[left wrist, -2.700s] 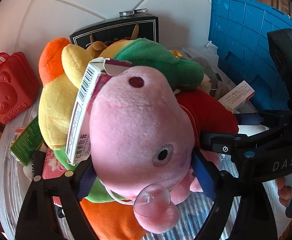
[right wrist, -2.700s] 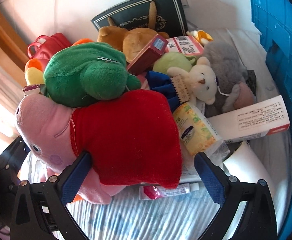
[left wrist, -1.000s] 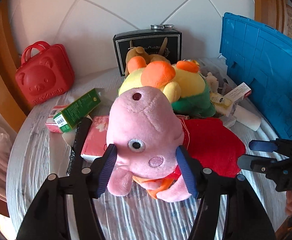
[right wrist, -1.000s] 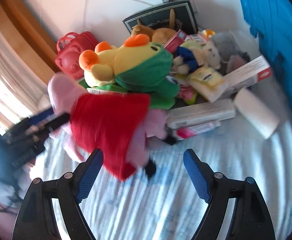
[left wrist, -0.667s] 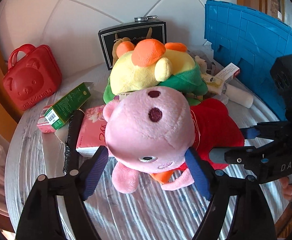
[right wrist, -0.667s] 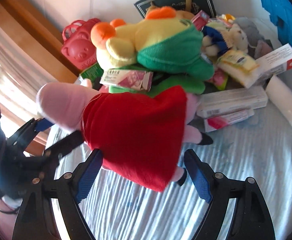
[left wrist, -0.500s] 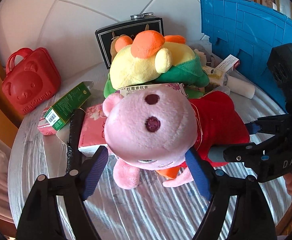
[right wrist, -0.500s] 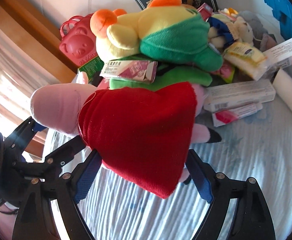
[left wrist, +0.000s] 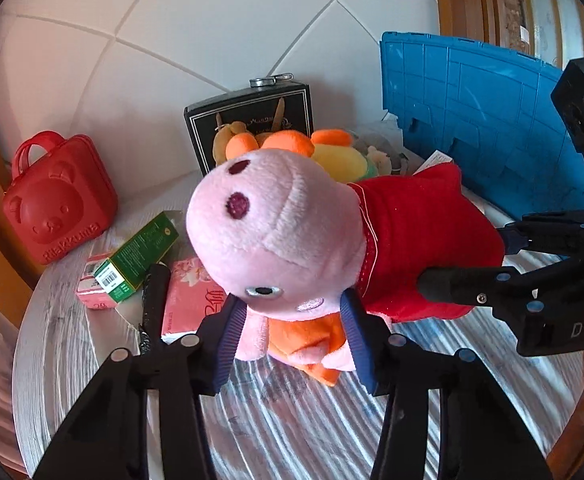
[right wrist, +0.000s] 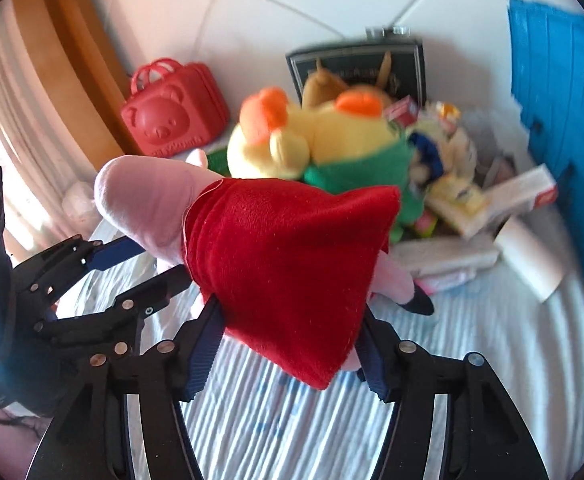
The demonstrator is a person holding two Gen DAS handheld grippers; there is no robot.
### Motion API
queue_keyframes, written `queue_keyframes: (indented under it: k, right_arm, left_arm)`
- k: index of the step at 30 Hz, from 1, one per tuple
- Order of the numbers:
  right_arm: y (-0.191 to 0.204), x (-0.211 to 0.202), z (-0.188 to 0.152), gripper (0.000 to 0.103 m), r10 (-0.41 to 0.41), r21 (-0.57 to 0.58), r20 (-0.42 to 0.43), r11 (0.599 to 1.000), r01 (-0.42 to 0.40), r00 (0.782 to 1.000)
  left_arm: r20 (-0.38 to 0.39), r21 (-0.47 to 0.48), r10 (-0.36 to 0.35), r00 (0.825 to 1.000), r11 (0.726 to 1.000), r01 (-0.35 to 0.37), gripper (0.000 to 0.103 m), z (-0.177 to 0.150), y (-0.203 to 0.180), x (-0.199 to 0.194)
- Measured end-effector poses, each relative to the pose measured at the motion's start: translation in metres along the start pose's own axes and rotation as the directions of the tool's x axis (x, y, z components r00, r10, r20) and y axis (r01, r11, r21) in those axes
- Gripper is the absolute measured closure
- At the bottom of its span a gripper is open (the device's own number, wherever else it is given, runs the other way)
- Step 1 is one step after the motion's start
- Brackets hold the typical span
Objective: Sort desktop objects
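A pink pig plush (left wrist: 283, 232) in a red dress (right wrist: 292, 264) hangs above the striped tabletop (left wrist: 292, 424), held from two sides. My left gripper (left wrist: 292, 338) has its blue pads pressed on the lower part of the pig's head, jaws closing. In the left wrist view my right gripper (left wrist: 468, 260) comes in from the right onto the dress. In the right wrist view, my right gripper (right wrist: 287, 356) presses both pads on the dress hem, jaws closing, and my left gripper (right wrist: 139, 268) holds the head at the left.
Behind the pig lies a yellow and green plush (right wrist: 332, 140) on a pile of toys and boxes. A red bear case (left wrist: 59, 200), a green box (left wrist: 139, 256), a pink tissue pack (left wrist: 189, 300), a black gift box (left wrist: 251, 120) and a blue crate (left wrist: 484, 120) ring the table.
Both grippers have narrowed onto the pig plush. It has come up and away from the yellow and green plush, and its head has tilted snout-up.
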State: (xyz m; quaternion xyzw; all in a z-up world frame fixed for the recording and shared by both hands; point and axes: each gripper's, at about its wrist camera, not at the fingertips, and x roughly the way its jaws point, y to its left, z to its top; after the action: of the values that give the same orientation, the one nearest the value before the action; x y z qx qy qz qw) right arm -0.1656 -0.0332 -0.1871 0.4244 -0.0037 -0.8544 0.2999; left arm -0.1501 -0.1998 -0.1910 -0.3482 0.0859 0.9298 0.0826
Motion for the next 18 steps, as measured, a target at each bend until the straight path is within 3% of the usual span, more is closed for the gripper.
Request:
queue_keyframes:
  k: [3, 4, 5, 7, 10, 12, 14, 15, 16, 18]
  right_arm:
    - [0.003, -0.018, 0.007, 0.046, -0.014, -0.019, 0.036, 1.000, 0.015, 0.999]
    - [0.007, -0.024, 0.010, 0.051, -0.012, -0.030, 0.052, 0.999, 0.013, 0.999]
    - [0.008, -0.026, 0.017, 0.067, -0.004, -0.041, 0.063, 0.999, 0.006, 0.998]
    - [0.012, -0.033, 0.027, 0.086, 0.010, -0.072, 0.083, 0.997, -0.004, 0.996]
    - [0.010, -0.039, 0.043, 0.086, -0.040, -0.071, 0.083, 0.996, 0.046, 0.996]
    - [-0.001, -0.038, 0.045, 0.086, -0.056, -0.060, 0.063, 0.996, 0.060, 0.996]
    - [-0.014, -0.036, 0.038, 0.084, -0.057, -0.026, 0.030, 0.998, 0.057, 0.998]
    - [-0.019, -0.033, 0.033, 0.081, -0.059, -0.008, 0.015, 0.998, 0.059, 0.998]
    - [-0.027, -0.029, 0.025, 0.072, -0.052, 0.028, -0.014, 0.998, 0.053, 0.999]
    - [-0.038, -0.022, 0.004, 0.044, -0.033, 0.060, -0.055, 0.998, 0.037, 0.998]
  left_arm:
    - [0.033, 0.001, -0.002, 0.999, 1.000, 0.002, 0.060, 0.010, -0.007, -0.010]
    - [0.051, 0.010, -0.022, 0.998, 1.000, 0.022, 0.064, 0.015, -0.012, -0.015]
    - [0.068, 0.024, -0.037, 0.997, 0.999, 0.036, 0.068, 0.019, -0.018, -0.020]
    - [0.104, 0.035, -0.014, 0.994, 0.999, 0.011, 0.068, 0.033, -0.031, -0.029]
    - [0.083, 0.011, 0.008, 0.997, 1.000, -0.009, 0.068, 0.047, -0.036, -0.024]
    - [0.053, 0.008, 0.049, 0.997, 0.999, -0.050, 0.066, 0.046, -0.036, -0.016]
    - [-0.032, 0.000, 0.077, 0.997, 0.997, -0.077, 0.051, 0.036, -0.032, 0.002]
    - [-0.075, -0.016, 0.089, 0.993, 0.996, -0.091, 0.050, 0.028, -0.027, 0.009]
    - [-0.093, -0.030, 0.081, 0.992, 0.996, -0.084, 0.050, 0.019, -0.023, 0.010]
    - [-0.118, -0.045, 0.057, 0.991, 0.997, -0.063, 0.050, -0.002, -0.018, 0.007]
